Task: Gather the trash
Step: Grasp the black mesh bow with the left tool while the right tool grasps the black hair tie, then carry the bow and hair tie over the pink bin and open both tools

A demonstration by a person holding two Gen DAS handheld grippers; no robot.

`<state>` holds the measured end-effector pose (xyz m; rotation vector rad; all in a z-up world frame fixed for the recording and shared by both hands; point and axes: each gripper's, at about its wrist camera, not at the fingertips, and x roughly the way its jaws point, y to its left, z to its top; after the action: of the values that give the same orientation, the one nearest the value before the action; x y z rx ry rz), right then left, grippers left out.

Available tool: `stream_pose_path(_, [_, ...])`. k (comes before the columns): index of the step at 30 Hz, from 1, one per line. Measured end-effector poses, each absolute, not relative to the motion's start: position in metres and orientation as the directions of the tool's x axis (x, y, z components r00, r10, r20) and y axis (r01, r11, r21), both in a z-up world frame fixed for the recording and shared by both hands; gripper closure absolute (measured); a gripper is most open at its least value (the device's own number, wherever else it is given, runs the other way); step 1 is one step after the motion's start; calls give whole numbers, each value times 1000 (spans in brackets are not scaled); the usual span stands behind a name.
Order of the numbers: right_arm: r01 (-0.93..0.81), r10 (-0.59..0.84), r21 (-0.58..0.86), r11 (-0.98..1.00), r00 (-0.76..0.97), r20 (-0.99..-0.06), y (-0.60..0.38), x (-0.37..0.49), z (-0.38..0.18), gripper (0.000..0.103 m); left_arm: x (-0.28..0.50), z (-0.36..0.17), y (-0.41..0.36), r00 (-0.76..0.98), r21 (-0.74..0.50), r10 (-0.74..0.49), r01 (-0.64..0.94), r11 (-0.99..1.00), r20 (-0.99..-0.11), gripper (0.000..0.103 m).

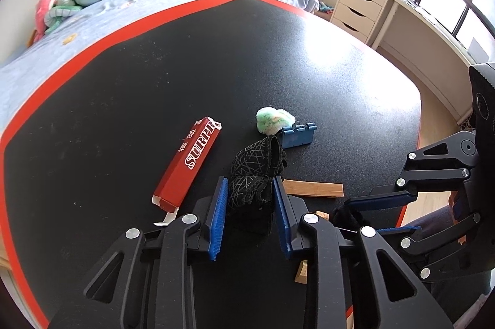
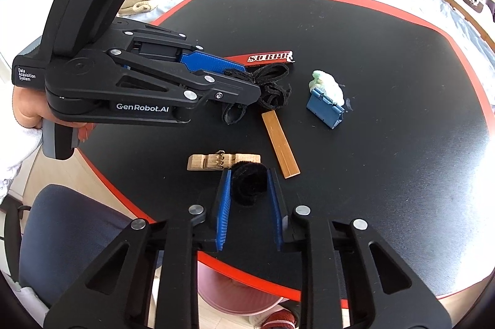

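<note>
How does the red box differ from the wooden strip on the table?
The red box is a carton printed with white letters; the wooden strip is flat, plain and tan. The box appears longer and thicker in the left view. The strip lies nearer the blue clip. Both lie flat, ungripped.

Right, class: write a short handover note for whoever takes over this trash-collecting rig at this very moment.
Left gripper: shut on the black patterned fabric, which lies on the table.
Right gripper: shut on the fuzzy black roll, beside the wooden clothespin.
Lying loose on the table: red box, green-white wad, blue clip, wooden strip, the clothespin.
Done: both grips made; nothing visibly binned.
Left: lift both pieces and drop them, probably into the pink tub below the table edge, then collect the rest.
</note>
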<state>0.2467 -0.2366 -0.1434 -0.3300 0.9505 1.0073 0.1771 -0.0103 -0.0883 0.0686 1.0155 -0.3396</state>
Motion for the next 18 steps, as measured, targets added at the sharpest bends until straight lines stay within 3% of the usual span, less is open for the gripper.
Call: stream_pose_path(18, [-815,608,164,556,264,-749,-287,211,-95,81,115,-33,-24,555,-110,-244,263,958,-796,74])
